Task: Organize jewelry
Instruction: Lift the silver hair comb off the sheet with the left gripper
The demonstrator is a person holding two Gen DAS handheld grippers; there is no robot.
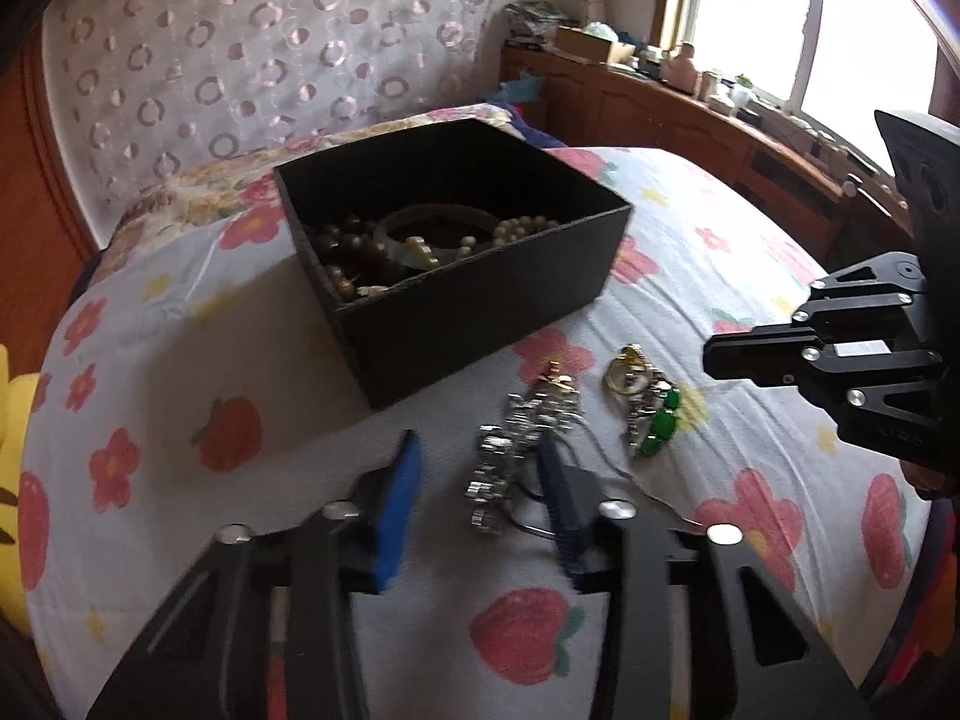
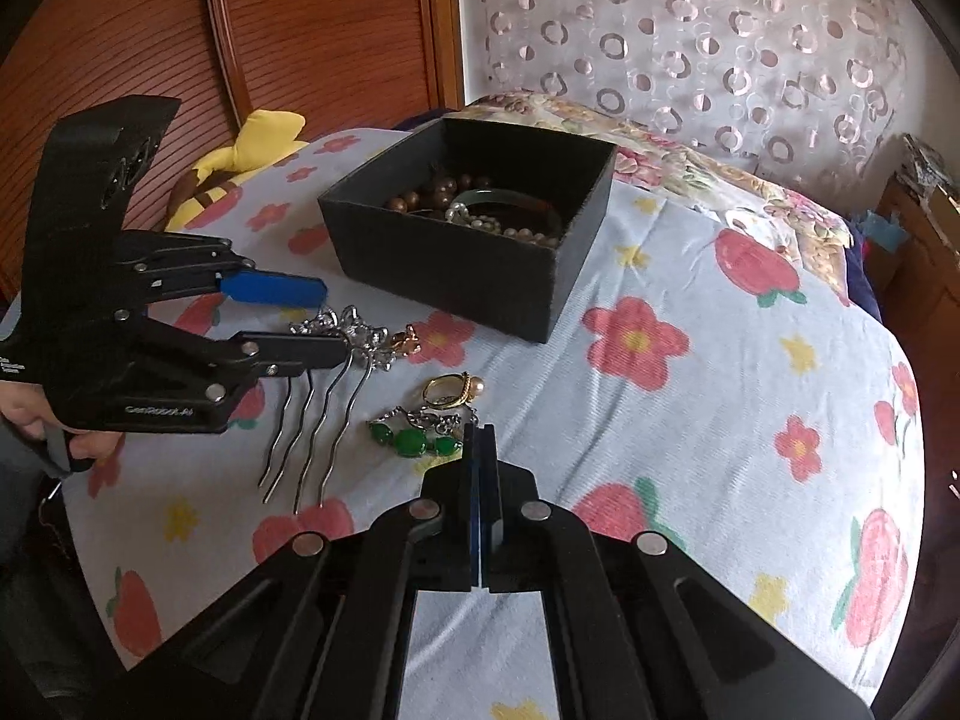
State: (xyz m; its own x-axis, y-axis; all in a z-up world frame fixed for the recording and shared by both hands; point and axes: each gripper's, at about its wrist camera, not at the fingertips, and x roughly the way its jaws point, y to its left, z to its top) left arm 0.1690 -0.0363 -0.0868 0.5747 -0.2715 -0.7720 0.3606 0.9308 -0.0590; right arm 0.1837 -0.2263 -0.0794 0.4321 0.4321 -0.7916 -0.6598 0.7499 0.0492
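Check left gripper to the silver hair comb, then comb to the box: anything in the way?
Nothing visible. The open left gripper already straddles the silver hair comb. Bare bedsheet lies between the comb and the black box, whose top is open; only its near wall needs clearing.

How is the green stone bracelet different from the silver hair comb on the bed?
The green bracelet has round green stones on a short chain; the silver hair comb has a sparkly top and four long wavy prongs. The bracelet lies free in front of the shut right hand-held gripper; the comb's top sits between the open fingers of the left hand-held gripper. The comb looks longer. Both lie on the flowered sheet, outside the black box.
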